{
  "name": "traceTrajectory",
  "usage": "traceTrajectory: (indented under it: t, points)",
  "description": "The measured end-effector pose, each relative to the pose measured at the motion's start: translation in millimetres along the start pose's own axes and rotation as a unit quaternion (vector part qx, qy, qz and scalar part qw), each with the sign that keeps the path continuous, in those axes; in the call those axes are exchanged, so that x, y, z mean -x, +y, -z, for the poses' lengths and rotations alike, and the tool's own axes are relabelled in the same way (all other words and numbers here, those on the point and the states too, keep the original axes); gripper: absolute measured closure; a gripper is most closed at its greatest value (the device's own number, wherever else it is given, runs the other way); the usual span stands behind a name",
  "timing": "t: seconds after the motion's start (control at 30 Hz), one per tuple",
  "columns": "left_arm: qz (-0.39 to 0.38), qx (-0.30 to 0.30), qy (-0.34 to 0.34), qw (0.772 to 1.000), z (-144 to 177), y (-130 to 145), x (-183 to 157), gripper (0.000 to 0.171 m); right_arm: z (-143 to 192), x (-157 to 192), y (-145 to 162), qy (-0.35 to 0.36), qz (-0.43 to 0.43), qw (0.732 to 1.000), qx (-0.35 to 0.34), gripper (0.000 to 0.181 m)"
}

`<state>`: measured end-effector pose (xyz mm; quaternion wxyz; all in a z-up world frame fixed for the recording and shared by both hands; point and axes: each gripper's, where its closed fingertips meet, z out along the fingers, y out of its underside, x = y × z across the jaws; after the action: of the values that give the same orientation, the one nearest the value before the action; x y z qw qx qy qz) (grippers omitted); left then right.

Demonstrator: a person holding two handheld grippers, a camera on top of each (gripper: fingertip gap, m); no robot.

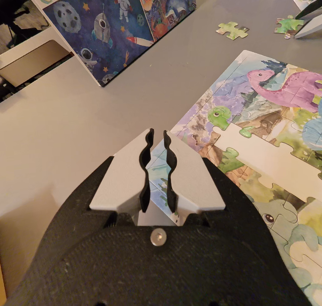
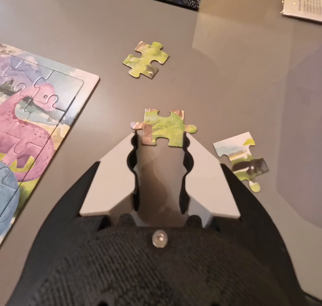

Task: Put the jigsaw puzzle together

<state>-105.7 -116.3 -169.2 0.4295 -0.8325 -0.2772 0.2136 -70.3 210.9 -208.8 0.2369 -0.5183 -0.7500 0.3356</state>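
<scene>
The dinosaur puzzle board (image 1: 244,55) lies flat on the grey table, mostly filled, with a bare cream gap (image 1: 261,151) across its middle. My left gripper (image 1: 158,132) hovers over the board's near corner, jaws nearly closed with a thin gap, holding nothing. My right gripper (image 2: 160,135) has its fingertips against both sides of a green and brown puzzle piece (image 2: 163,128) on the table, right of the board (image 2: 87,81). The right gripper (image 1: 297,26) and that piece (image 1: 285,25) also show far off in the left wrist view.
A loose green piece (image 2: 146,60) lies beyond the right gripper and shows in the left wrist view (image 1: 231,30). A pale piece with a dark patch (image 2: 240,158) lies to its right. A picture-covered box (image 1: 104,27) stands at the back. A printed sheet (image 2: 303,3) lies far right. Tip to tip, the grippers are about 35 cm apart.
</scene>
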Motion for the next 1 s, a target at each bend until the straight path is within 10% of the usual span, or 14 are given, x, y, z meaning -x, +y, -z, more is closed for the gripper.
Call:
traceTrajectory:
  t: [0.4, 0.5, 0.77, 1.0]
  points:
    - [-0.001, -0.001, 0.001, 1.0, -0.1, -0.3, -0.8, 0.162, 16.8, 33.5, -26.1, -0.069, 0.042, 0.994, -0.069, 0.137]
    - [0.001, 0.0, 0.001, 1.0, -0.5, 0.0, -0.5, 0.162, 27.6, 65.6, -47.7, -0.11, 0.096, 0.983, -0.109, 0.166]
    - [-0.001, -0.003, 0.002, 1.0, 0.4, -0.5, -1.5, 0.162, 12.6, 47.7, -46.5, -0.029, 0.149, 0.988, -0.038, 0.14]
    - [-0.01, -0.002, 0.008, 1.0, -0.8, -1.9, -7.2, 0.162, -10.5, 24.6, -22.6, -0.099, 0.13, 0.986, 0.011, 0.119]
